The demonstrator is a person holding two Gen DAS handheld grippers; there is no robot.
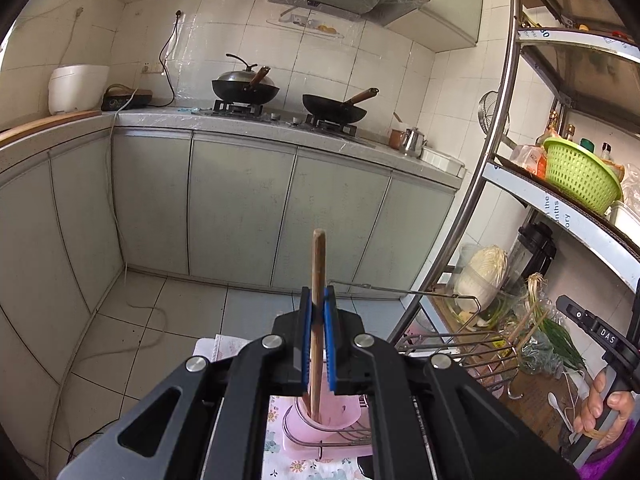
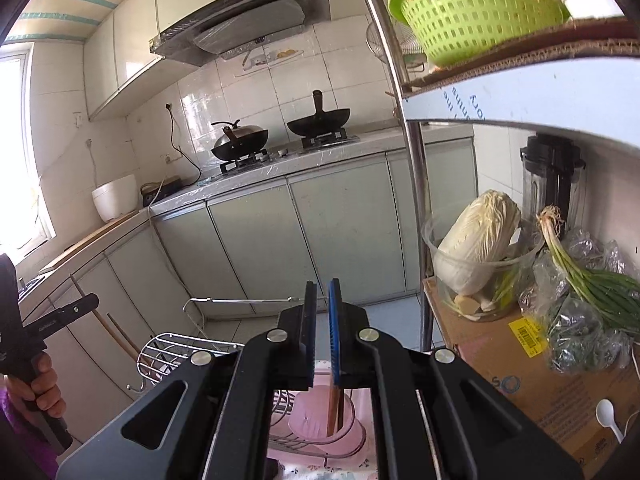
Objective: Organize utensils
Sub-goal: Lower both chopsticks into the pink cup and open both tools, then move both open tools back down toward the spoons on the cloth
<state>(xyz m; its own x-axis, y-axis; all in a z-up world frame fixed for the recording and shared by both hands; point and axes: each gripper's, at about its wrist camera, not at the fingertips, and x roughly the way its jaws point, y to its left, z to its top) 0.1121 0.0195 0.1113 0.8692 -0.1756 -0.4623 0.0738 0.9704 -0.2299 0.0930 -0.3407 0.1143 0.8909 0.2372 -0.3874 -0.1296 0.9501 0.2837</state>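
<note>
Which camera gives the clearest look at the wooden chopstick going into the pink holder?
The left wrist view: the wooden chopstick stands clamped in the left gripper, its lower end in the pink plastic holder. The right wrist view shows only chopstick ends inside the holder, below the right gripper.

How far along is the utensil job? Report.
Done: apparently one wooden stick stands in the pink cup. In hand: the left gripper, shut on a chopstick, lower end at that cup. Left: release it, then the white spoon lying on the cardboard box.
</note>
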